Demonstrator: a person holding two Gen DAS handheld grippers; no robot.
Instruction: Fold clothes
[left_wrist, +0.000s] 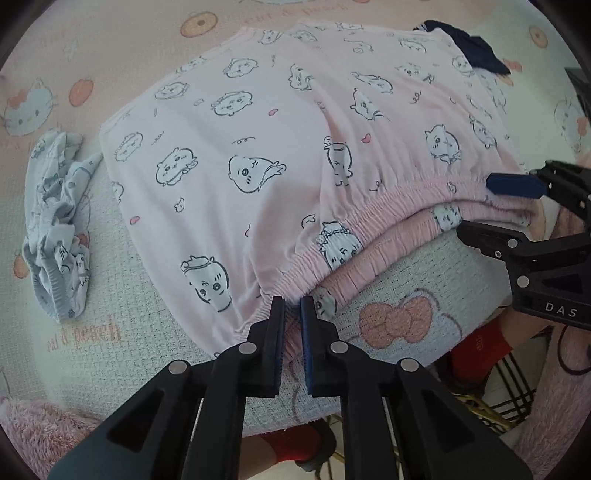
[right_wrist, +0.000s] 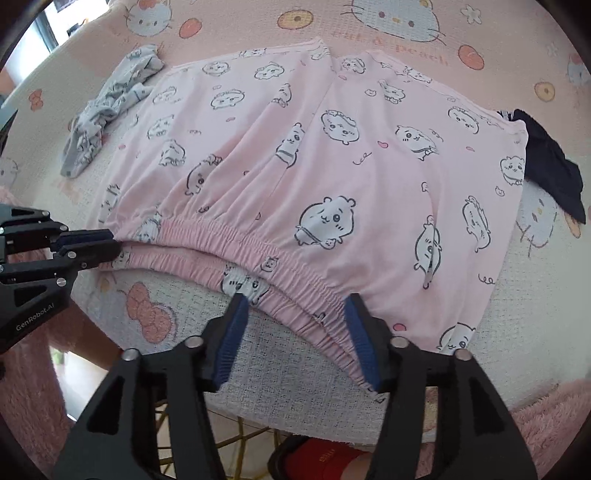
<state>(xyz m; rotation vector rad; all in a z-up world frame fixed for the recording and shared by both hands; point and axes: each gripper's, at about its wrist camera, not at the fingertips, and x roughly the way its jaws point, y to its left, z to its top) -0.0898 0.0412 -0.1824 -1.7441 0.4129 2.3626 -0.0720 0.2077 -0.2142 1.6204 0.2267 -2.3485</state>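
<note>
Pink cotton: the pink shorts (right_wrist: 314, 155) with cartoon animal prints lie spread flat on the patterned blanket (right_wrist: 295, 369), waistband along its near edge, leg hems toward the far edge.
Waistband: I see the elastic waistband (left_wrist: 369, 218) gathered in two layers, the upper one slightly behind the lower.
My left gripper (left_wrist: 291, 306): jaws nearly together at the left end of the waistband; I read them as clenched, though I cannot tell whether fabric is pinched between the pads.
My right gripper (right_wrist: 291, 310): jaws spread wide, released, straddling the waistband near its right end; the pads do not press the cloth.
Grey garment (left_wrist: 59, 221): crumpled by the left edge of the blanket, just beside the shorts.
Dark garment (right_wrist: 554, 173): bunched at the right edge, touching the shorts' far right corner.
Below the near edge: a person's red socks (right_wrist: 325, 458).
</note>
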